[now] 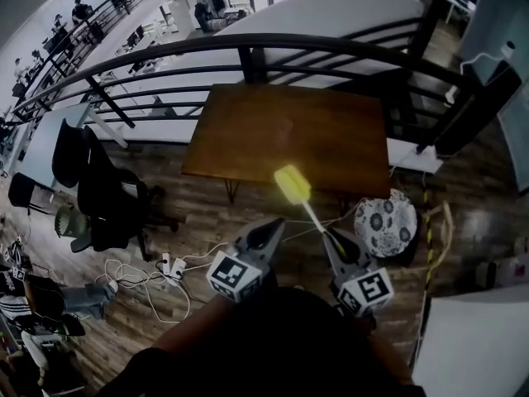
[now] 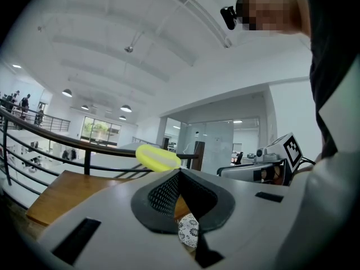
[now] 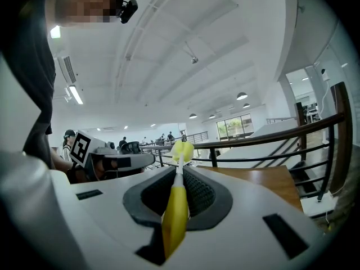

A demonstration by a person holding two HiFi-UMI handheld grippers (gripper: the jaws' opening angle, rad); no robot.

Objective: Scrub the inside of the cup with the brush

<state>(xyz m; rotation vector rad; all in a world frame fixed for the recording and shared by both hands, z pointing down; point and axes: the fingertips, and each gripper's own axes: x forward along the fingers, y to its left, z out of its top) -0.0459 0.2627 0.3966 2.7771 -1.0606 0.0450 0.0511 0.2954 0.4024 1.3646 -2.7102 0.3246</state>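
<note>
Brush [image 3: 175, 207]: the yellow handle is clamped in your right tongs [image 3: 179, 172], with the white stem and yellow sponge head projecting forward past the tips. In the head view the sponge head shows against the near edge of the tabletop [image 1: 289, 131]. Left tongs [image 2: 179, 173]: pressed together, nothing between them; only the patterned stool cushion [image 1: 386, 222] shows through the gap below the tips. Both tongs point roughly level toward the tabletop, side by side and apart. Cup: not found in any view, neither on the tabletop nor in either tongs. Judgement: you are at the approach step, tool in hand, scrubbing not yet begun. The next move calls for locating the cup first. Then open the left tongs to take it by the wall and steady it, mouth toward the brush, so the sponge head can enter along the cup's axis. The stem looks thin, so expect flex if you press sideways. Surface: dark brown wooden tabletop on thin legs, bare, with a slight sheen. Room: a mezzanine with a black railing [image 1: 248, 44] just behind the tabletop and an open office below with people at desks. The floor is wood plank, with a black office chair [image 1: 103, 193] draped in a dark garment to the left. White cables and a power strip [image 1: 169, 267] lie on the floor near it.
</note>
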